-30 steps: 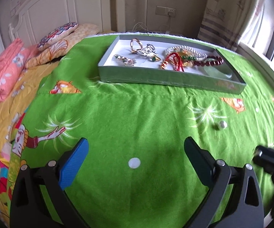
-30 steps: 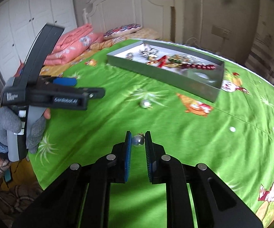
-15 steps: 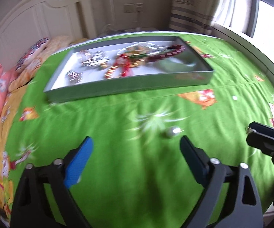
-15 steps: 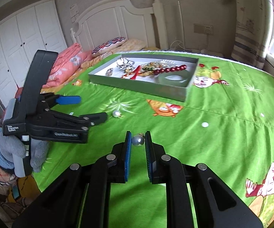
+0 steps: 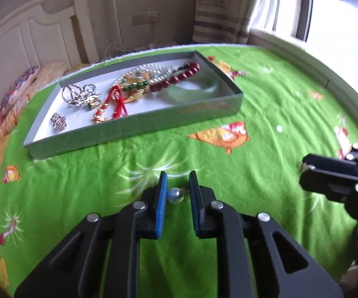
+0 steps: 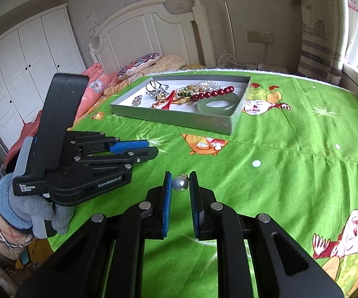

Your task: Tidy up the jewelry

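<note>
A grey tray (image 5: 139, 124) lies on the green bedspread with a red bead bracelet (image 5: 176, 78), a pale bangle (image 5: 191, 87), pearls, a red cord piece and silver pieces inside; it also shows in the right wrist view (image 6: 179, 121). My left gripper (image 5: 177, 186) is closed around a silver pearl earring (image 5: 175, 195) on the bedspread, with a small gap on its right side. My right gripper (image 6: 180, 183) is shut on a second silver pearl earring (image 6: 180, 184), held above the bedspread. The right gripper also shows at the right edge of the left wrist view (image 5: 333, 173).
Pillows (image 6: 139, 64) and a pink blanket (image 6: 92, 79) lie at the headboard end. The left gripper's body and gloved hand (image 6: 29, 206) fill the left of the right wrist view. A window and curtain (image 5: 228, 7) are on the right.
My left gripper moved down over the loose earring and narrowed from wide open to nearly shut around it. My right gripper kept its earring and rose a little.
</note>
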A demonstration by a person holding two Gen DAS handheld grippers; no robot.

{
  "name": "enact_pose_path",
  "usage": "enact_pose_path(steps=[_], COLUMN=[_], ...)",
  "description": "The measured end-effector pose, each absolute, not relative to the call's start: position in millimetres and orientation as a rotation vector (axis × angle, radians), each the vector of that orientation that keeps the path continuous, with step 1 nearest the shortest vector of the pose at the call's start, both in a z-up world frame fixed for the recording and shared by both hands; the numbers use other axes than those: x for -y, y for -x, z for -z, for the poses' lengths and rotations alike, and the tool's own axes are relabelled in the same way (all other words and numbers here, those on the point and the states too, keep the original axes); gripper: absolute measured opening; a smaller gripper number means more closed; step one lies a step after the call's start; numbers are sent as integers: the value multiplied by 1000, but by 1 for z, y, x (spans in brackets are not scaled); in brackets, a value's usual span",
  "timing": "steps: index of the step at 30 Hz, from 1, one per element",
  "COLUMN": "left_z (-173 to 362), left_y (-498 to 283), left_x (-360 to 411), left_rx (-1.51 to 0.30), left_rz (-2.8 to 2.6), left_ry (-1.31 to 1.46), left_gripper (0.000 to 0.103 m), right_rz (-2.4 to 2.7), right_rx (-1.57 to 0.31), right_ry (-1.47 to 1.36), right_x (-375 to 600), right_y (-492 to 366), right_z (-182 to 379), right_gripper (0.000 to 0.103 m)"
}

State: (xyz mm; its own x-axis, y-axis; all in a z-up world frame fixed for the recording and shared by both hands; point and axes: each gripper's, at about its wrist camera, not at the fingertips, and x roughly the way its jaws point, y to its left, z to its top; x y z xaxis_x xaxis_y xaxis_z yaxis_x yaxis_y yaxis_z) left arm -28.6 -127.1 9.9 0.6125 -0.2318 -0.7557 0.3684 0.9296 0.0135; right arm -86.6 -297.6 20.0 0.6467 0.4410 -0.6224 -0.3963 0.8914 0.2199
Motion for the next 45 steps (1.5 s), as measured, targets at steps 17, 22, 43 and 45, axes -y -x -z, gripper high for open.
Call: enact_pose_path(steps=[17,22,43,45], left_z=[-56,-51,-54,-55], left_y=[-58,-84,-37,-31], left_x=[81,84,64,59], left_rx=[-804,-810,-621,-623], left_rz=[271,236,-23,-21], left_ry=[14,60,-45,-33], left_gripper=[17,18,101,101], right_rz=[-482,-461,-308,-292], right_rx=[-664,-689,-566,-550], right_ry=[-24,-51,-151,-134], right_x=[243,236,247,244], right_y=[-4,-36,-25,-19], right_z=[-52,-43,-32,-34], right_gripper=[15,15,63,63])
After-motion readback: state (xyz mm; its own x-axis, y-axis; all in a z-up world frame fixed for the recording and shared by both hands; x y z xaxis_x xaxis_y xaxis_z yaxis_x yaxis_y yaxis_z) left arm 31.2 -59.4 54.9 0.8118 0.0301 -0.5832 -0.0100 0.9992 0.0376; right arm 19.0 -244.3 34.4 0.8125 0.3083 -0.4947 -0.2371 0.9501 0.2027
